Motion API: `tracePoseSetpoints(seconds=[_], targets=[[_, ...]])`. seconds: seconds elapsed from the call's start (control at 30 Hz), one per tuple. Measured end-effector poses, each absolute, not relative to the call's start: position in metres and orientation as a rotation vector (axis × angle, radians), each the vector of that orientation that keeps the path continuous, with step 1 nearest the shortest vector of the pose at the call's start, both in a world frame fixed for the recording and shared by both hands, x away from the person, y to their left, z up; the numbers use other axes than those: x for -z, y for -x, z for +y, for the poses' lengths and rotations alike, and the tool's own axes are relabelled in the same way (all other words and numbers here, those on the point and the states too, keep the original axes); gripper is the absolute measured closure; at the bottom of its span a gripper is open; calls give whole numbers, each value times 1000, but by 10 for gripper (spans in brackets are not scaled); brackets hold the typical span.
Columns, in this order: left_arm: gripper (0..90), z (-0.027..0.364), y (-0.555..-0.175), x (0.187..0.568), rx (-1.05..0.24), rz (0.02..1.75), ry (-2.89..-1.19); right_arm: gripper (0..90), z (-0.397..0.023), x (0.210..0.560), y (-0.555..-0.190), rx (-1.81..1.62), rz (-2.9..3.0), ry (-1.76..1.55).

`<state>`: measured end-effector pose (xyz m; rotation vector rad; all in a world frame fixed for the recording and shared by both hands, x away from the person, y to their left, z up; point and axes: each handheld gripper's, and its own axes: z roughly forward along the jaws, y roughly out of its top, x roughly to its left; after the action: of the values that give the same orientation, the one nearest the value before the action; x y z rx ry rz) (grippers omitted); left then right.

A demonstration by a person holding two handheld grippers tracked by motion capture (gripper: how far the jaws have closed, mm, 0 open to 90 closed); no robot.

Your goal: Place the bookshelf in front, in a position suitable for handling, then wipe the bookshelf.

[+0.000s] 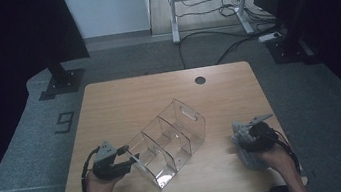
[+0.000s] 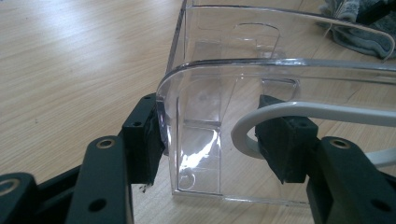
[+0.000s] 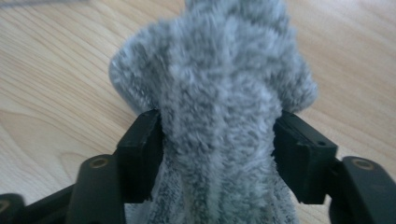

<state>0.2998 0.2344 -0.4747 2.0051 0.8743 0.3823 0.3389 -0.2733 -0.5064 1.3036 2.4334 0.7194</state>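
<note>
on the wooden counter [image 1: 123, 95] we have a clear plastic organizer [image 1: 170, 141] with three compartments, lying slantwise near the middle of the front half, its handle-slot end pointing away from us and to the right. our left tongs [image 1: 134, 157] sit at its near left end. in the left gripper view the left tongs [image 2: 212, 140] straddle the organizer's [image 2: 280, 84] end: one black pad lies against the outside of the curved clear corner, the other stands inside the bin, next to a white cable [image 2: 289, 112] that loops across in front of it. we cannot tell whether the inner pad presses the plastic, so we cannot say if the left tongs are gripping or merely set over the wall.

our right tongs [image 1: 242, 142] are down at the right front of the counter, well apart from the organizer, on a grey fuzzy cloth [image 1: 246, 158] that lies bunched on the wood. in the right gripper view the right tongs [image 3: 217, 149] have the cloth [image 3: 219, 84] between them: both pads touch its sides and the pile bulges out above them into a rounded, folded lump. the right tongs are clenched on the cloth. the cloth also peeks into the far upper corner of the left gripper view [image 2: 359, 28], beyond the organizer's rim.
</note>
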Motion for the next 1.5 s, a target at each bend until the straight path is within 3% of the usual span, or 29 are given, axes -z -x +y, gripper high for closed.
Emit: tracePoseSetpoints(seconds=[0.2,0.3,0.43,1.5], targets=[[432,234,-299,475,-380,880,-2002,462,-275,517,-342,-694,2461,-1353],[432,234,-299,475,-376,881,-2003,558,-276,515,-342,-683,2456,-1361],[432,234,-298,475,-375,882,-2002,600,-278,512,-340,-701,2438,-1356],[432,235,-296,476,-358,901,-1982,624,-252,461,-335,-928,2451,-1237]])
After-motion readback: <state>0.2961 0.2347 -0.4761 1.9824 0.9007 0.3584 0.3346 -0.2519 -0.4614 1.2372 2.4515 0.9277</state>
